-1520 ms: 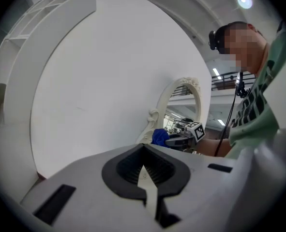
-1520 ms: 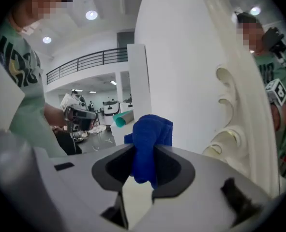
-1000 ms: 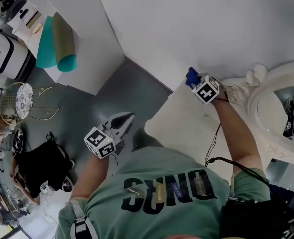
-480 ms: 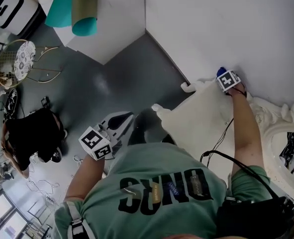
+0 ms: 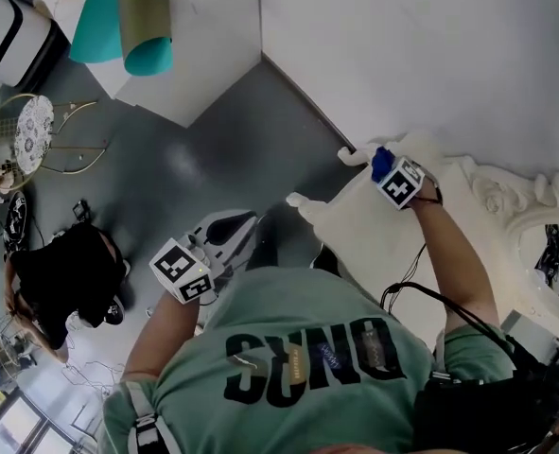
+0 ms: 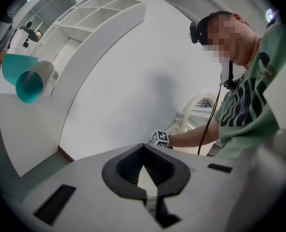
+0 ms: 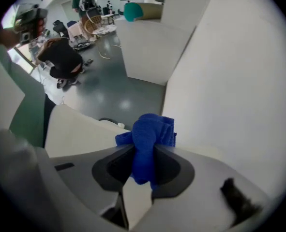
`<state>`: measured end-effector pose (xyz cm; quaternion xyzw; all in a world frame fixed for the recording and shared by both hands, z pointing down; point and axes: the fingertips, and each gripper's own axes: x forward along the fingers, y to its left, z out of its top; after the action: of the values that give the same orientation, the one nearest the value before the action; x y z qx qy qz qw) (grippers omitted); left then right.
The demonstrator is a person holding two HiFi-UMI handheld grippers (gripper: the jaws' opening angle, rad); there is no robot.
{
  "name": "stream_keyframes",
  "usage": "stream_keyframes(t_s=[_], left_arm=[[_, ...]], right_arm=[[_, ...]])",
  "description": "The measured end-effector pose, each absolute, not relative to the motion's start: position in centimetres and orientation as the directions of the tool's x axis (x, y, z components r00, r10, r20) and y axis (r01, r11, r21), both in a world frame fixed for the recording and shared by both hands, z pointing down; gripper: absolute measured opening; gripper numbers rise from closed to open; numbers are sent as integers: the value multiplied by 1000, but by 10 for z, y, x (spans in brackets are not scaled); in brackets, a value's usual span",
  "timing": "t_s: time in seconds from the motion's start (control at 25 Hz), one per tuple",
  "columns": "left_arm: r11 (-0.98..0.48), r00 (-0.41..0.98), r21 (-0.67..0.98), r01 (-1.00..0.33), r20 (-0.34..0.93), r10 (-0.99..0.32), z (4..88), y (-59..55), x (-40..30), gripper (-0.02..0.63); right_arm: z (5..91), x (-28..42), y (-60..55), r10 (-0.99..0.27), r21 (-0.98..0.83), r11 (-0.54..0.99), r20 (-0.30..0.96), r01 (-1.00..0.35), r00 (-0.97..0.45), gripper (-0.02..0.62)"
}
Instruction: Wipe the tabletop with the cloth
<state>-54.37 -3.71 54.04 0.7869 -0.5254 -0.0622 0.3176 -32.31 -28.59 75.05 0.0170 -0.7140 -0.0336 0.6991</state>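
A blue cloth (image 5: pixel 380 161) is bunched between the jaws of my right gripper (image 5: pixel 390 172), which is shut on it. The cloth rests at the far edge of the cream tabletop (image 5: pixel 369 239), close to the white wall. In the right gripper view the blue cloth (image 7: pixel 152 128) bulges out past the right gripper (image 7: pixel 145 150), with the tabletop (image 7: pixel 80 129) below and to the left. My left gripper (image 5: pixel 230 229) hangs over the grey floor, left of the table and off it. In the left gripper view the left gripper (image 6: pixel 143 151) has its jaws shut with nothing between them.
An ornate white mirror frame (image 5: pixel 534 218) stands at the table's right end. White partitions and rolled teal and olive sheets (image 5: pixel 132 22) are at the far left. A person in black (image 5: pixel 61 282) crouches on the grey floor near a wire chair (image 5: pixel 19 145).
My right gripper has slid the blue cloth leftward along the table's far edge, away from the corner by the wall. The left gripper has barely moved.
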Motion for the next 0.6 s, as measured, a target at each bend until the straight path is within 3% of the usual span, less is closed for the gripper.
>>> stream_keyframes(t_s=[0.28, 0.6], left_arm=[[-341, 523, 558, -757, 204, -827, 529, -33, -555, 1], [-347, 531, 562, -751, 201, -823, 527, -19, -570, 2]], right_arm=[[745, -364, -72, 170, -145, 967, 979, 208, -111, 107], [745, -373, -16, 228, -193, 955, 963, 226, -142, 107]])
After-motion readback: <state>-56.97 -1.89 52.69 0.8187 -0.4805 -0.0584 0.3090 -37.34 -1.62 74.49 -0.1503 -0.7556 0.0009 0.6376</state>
